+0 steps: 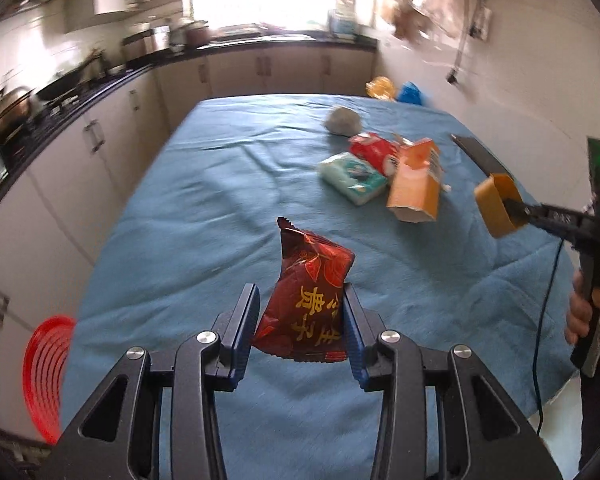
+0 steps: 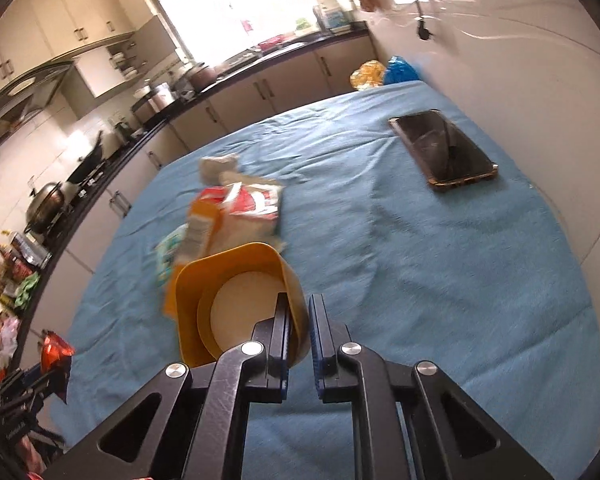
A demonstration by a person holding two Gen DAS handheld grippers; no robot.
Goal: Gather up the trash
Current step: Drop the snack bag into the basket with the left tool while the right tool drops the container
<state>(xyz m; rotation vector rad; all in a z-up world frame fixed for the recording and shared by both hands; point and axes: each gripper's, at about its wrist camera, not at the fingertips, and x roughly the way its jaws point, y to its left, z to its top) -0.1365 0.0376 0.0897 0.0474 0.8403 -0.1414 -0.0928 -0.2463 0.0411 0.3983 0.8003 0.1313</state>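
Hanging between the fingers of the left gripper [image 1: 302, 320], a dark red snack wrapper [image 1: 306, 300] is lifted clear of the blue-clothed bench [image 1: 204, 208]. The right gripper [image 2: 300, 334] is clamped on the wall of a small yellow bin [image 2: 236, 280], held above the bench and tipped on its side, with nothing visible inside it. So the collecting looks barely begun: one piece is in hand but not yet dropped in. Left lying in a cluster on the cloth are an orange carton [image 1: 414, 184], a red packet [image 1: 374, 152], a pale green tissue pack [image 1: 352, 178] and a grey crumpled wad [image 1: 343, 120]. A phone [image 2: 442, 150] lies well apart from them.
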